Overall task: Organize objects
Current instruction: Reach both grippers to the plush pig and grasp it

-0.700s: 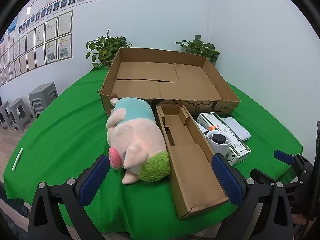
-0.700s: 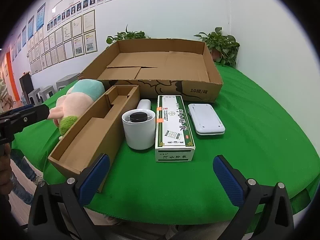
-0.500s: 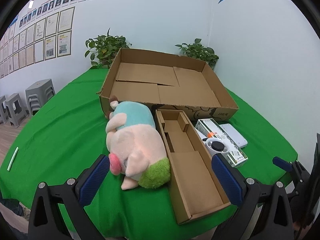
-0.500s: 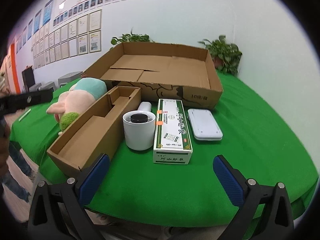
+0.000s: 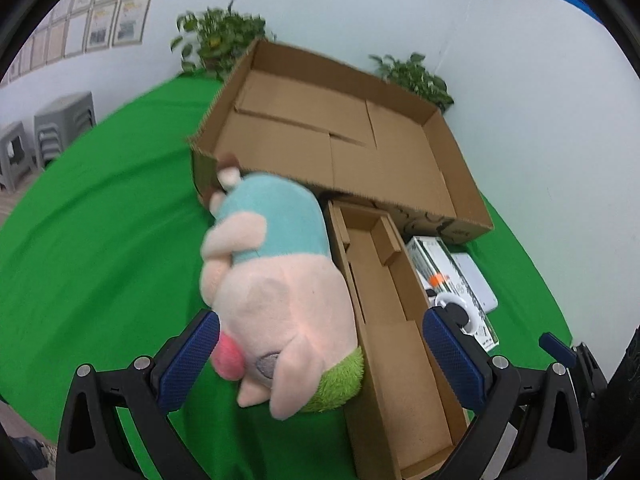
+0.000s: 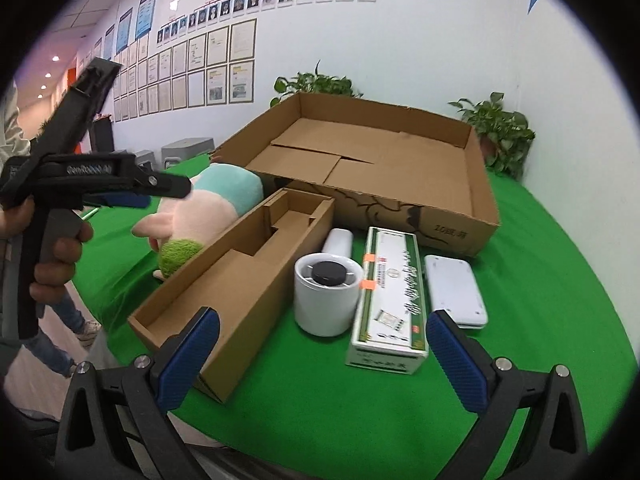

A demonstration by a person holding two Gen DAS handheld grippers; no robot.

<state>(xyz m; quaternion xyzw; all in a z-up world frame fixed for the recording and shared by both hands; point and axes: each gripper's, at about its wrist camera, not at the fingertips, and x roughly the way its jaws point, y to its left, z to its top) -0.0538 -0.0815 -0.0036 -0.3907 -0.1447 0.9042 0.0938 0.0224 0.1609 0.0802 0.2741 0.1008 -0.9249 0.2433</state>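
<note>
A pink plush pig (image 5: 276,296) with a teal back lies on the green table, beside a long open cardboard box (image 5: 396,340). My left gripper (image 5: 320,356) is open, its fingers straddling the pig's head end. A large empty cardboard tray (image 5: 340,140) stands behind. In the right wrist view my right gripper (image 6: 320,356) is open and empty, above the table's near edge, in front of a white cylinder (image 6: 326,300) with a black cap, a green-and-white carton (image 6: 390,300) and a flat white device (image 6: 454,290). The pig (image 6: 200,212), long box (image 6: 240,284) and tray (image 6: 372,164) show there too.
Two potted plants (image 6: 500,132) stand behind the tray against the white wall. Grey stools (image 5: 40,136) stand off the table's left side. The left gripper's body and the person's hand (image 6: 56,248) show at the left of the right wrist view.
My left gripper has moved forward and down onto the plush pig, which now sits between its fingers. My right gripper has shifted slightly nearer the objects and tilted up.
</note>
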